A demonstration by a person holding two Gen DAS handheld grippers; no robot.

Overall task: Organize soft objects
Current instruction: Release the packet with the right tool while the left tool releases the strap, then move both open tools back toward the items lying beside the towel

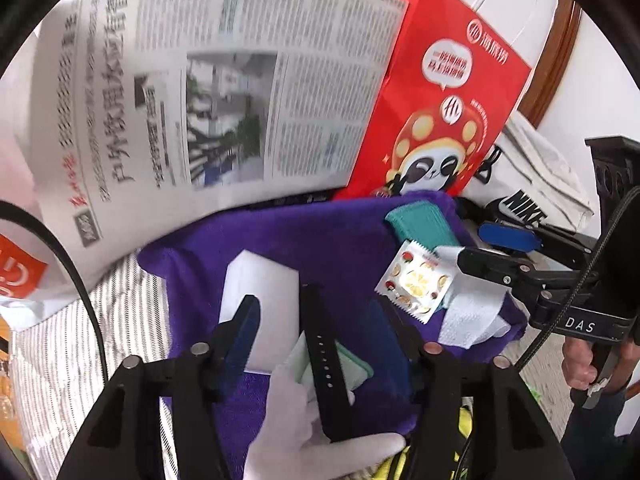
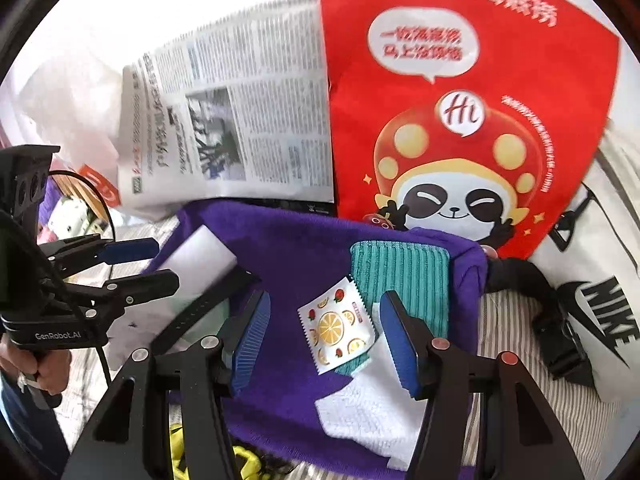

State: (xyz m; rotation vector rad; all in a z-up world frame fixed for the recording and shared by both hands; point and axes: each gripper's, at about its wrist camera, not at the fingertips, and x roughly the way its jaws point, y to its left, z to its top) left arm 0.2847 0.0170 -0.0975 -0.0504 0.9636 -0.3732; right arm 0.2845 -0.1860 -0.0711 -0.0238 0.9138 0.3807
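A purple towel [image 1: 320,240] [image 2: 304,248] lies spread on a striped bed. On it lie a white foam block [image 1: 260,292] [image 2: 196,268], a black strap [image 1: 324,360] [image 2: 196,312], a teal knit cloth [image 1: 424,224] [image 2: 400,280], a fruit-print sachet [image 1: 416,280] [image 2: 338,326] and a white cloth [image 1: 472,316] [image 2: 368,412]. My left gripper [image 1: 316,328] [image 2: 136,264] is open, its jaws either side of the strap and foam block. My right gripper [image 2: 324,336] [image 1: 476,244] is open, its jaws either side of the sachet.
A red panda paper bag [image 1: 440,100] [image 2: 472,120] and a newspaper [image 1: 220,92] [image 2: 240,120] stand behind the towel. A white Nike bag [image 2: 600,300] [image 1: 528,184] with a black buckle strap lies right. A white glove [image 1: 296,432] and something yellow [image 2: 240,460] lie at the near edge.
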